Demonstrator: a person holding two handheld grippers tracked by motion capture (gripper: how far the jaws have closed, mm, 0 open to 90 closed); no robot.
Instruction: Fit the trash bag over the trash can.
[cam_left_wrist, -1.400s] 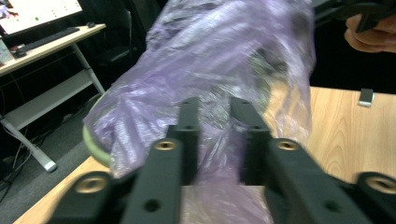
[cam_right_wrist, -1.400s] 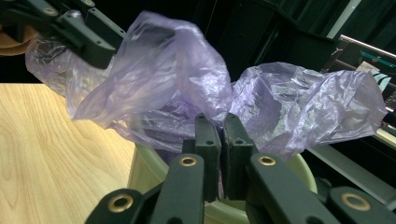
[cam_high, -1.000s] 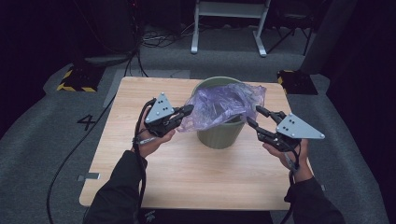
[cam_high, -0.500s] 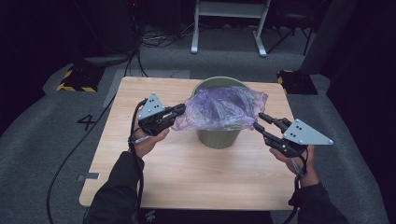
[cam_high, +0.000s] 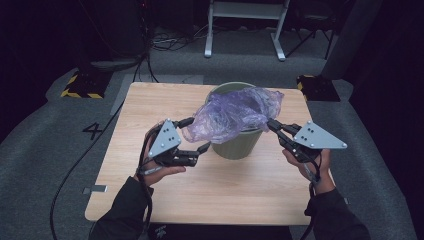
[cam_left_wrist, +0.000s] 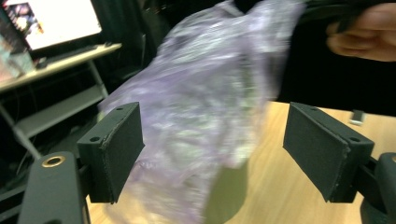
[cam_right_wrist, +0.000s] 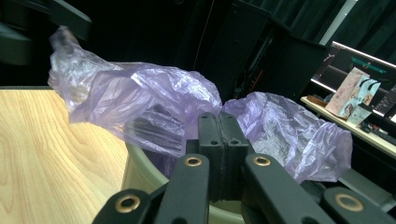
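A dark room with grey carpet surrounds a light wooden bench (cam_high: 165, 200); on the floor beyond it stand a white metal frame (cam_high: 245, 30) and black cables (cam_high: 165, 42), and yellow-and-black striped blocks (cam_high: 80, 86) sit near the bench's far left corner.

Toward the far middle of the bench stands a green bin (cam_high: 239, 145), upright. A thin purple plastic bag (cam_high: 235, 112) lies crumpled over its mouth, spilling over the rim on the near left side and bunched up at the far right.

The left claw (cam_high: 196, 135) sits just beside the bin on its left, low over the bench. Its jaws have just been opening and now stand spread wide; in the left gripper view the bag (cam_left_wrist: 205, 121) hangs blurred ahead of and between the two black pads (cam_left_wrist: 119, 149), which do not press on it.

The right claw (cam_high: 271, 124) reaches the bin's right rim. Its jaws have just been closing, and in the right gripper view they are pressed together at the bag's (cam_right_wrist: 140, 102) edge above the bin (cam_right_wrist: 140, 177), pinching the film there.

Both of the person's dark sleeves (cam_high: 125, 215) come in from the near edge of the bench.
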